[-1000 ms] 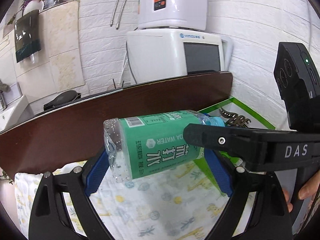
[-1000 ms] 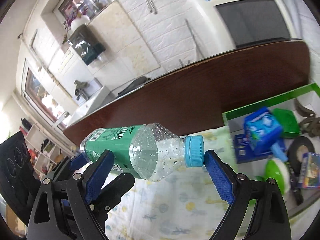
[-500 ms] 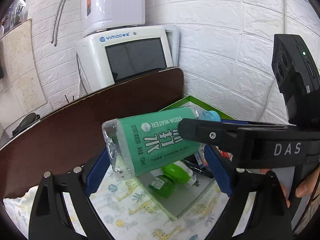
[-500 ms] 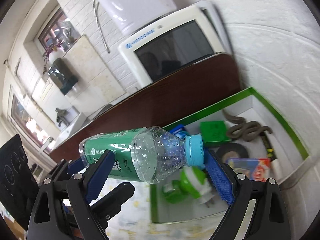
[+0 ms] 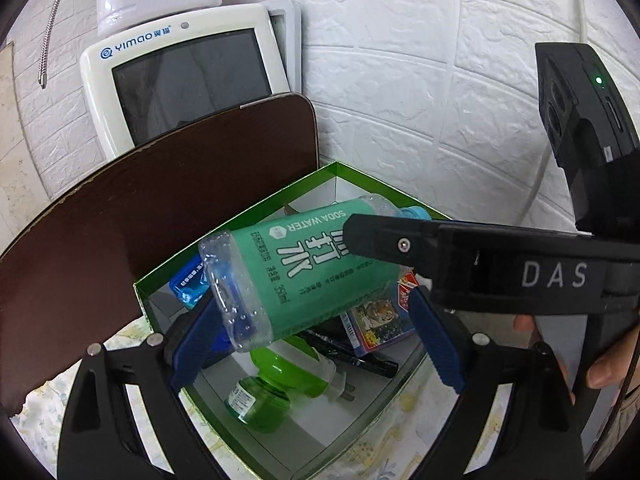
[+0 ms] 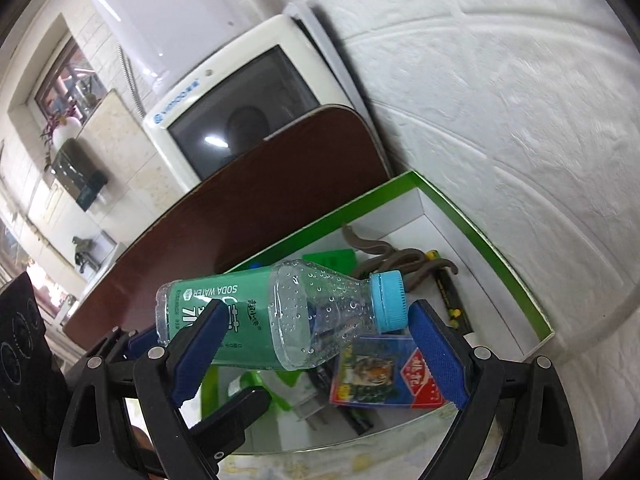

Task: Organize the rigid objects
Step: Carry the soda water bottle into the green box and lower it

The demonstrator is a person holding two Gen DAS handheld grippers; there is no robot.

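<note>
A soda water bottle (image 5: 296,272) with a green label and a blue cap (image 6: 387,301) lies on its side in the air over a green-rimmed white box (image 5: 240,216). My left gripper (image 5: 316,344) holds its base end and my right gripper (image 6: 316,352) holds its cap end; both are shut on it. The right gripper's black finger crosses in front of the bottle in the left wrist view. In the box lie a green plug-in bottle (image 5: 280,380), a card pack (image 6: 384,376), a blue packet (image 5: 188,288) and a brown hook (image 6: 384,256).
A dark brown board (image 5: 140,208) stands against the box's back left. Behind it is a white Yimao appliance (image 5: 188,76). A white brick wall (image 5: 420,100) runs along the right. A patterned cloth (image 5: 400,432) covers the table under the box.
Both grippers have carried the bottle to the right, from over the cloth to above the box. The hold on the bottle is unchanged.
</note>
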